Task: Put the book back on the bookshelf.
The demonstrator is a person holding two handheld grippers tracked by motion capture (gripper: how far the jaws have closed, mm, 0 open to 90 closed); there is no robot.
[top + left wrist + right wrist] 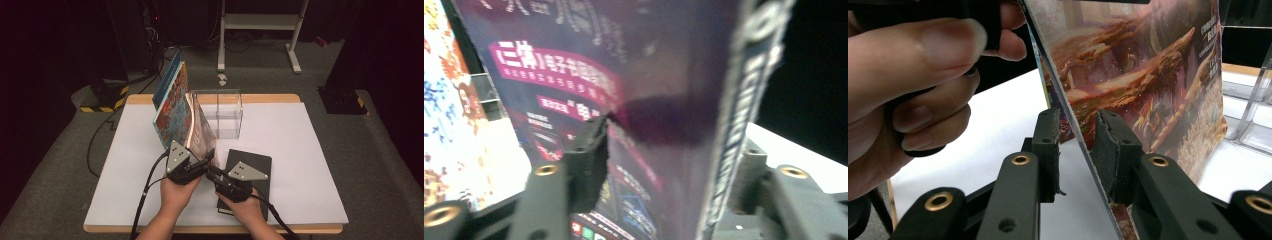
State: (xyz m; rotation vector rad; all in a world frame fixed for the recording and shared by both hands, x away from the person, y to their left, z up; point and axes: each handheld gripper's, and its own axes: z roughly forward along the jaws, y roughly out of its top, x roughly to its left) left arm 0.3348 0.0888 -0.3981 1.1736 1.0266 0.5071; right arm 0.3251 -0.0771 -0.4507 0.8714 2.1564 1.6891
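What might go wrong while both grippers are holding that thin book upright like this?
1. The left gripper and right gripper both pinch the thin book close together at its lower edge; pulling in different directions could bend or tear it.
2. The tilted colourful book stands right beside it, so a nudge might topple it.
3. The clear box stands close behind and could be knocked.

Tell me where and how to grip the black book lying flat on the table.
Take the black book by its right long edge, coming in low from the right with the jaws level, one above the cover and one below. It lies flat, so only its thin edges offer a pinch, and that side has bare table. The right gripper and the upright book crowd its left side.
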